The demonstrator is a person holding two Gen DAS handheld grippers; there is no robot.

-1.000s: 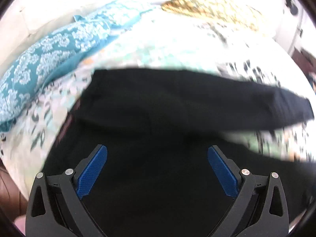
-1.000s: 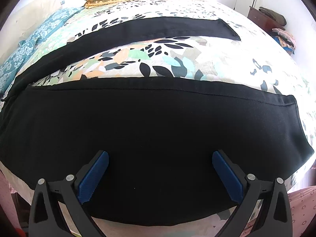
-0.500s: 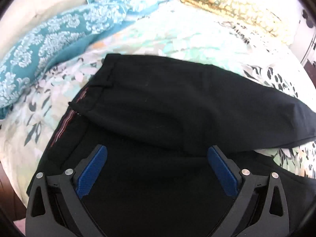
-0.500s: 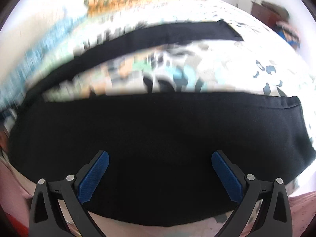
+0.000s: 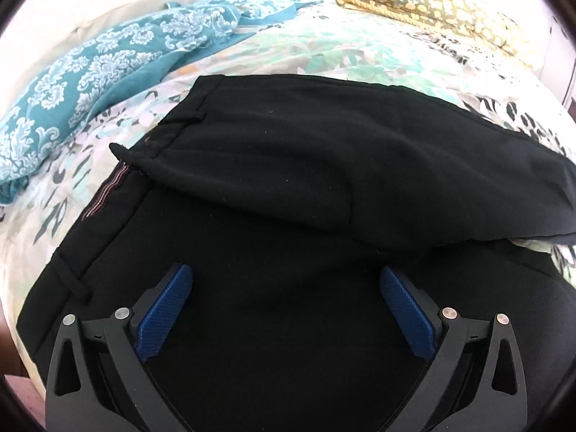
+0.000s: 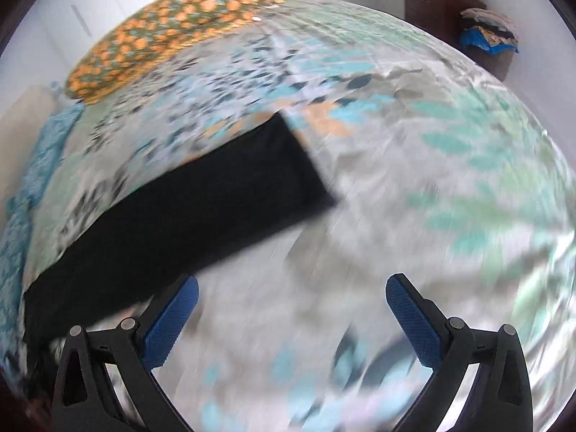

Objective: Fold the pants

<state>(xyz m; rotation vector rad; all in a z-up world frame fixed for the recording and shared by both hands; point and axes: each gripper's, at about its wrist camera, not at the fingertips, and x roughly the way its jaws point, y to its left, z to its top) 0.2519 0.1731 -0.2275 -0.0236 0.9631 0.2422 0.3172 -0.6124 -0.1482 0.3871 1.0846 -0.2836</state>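
Black pants (image 5: 288, 187) lie on the floral bedsheet (image 5: 342, 46). In the left wrist view their waistband end is at the left, with one half folded over the other. My left gripper (image 5: 284, 306) is open and empty just above the near part of the pants. In the blurred right wrist view one black pant leg (image 6: 201, 212) stretches from lower left to its hem at centre. My right gripper (image 6: 291, 320) is open and empty over the bare sheet (image 6: 432, 180), right of that leg.
A teal patterned pillow (image 5: 100, 61) lies at the left of the bed. An orange-and-green patterned cushion (image 5: 432, 3) lies at the far side, and it also shows in the right wrist view (image 6: 162, 36). A dark dresser with piled clothes (image 6: 478, 28) stands at the far right.
The right gripper has swung away from the near pant leg to the right, now over bare sheet. The left gripper has steadied over the waist end. Both stay open.
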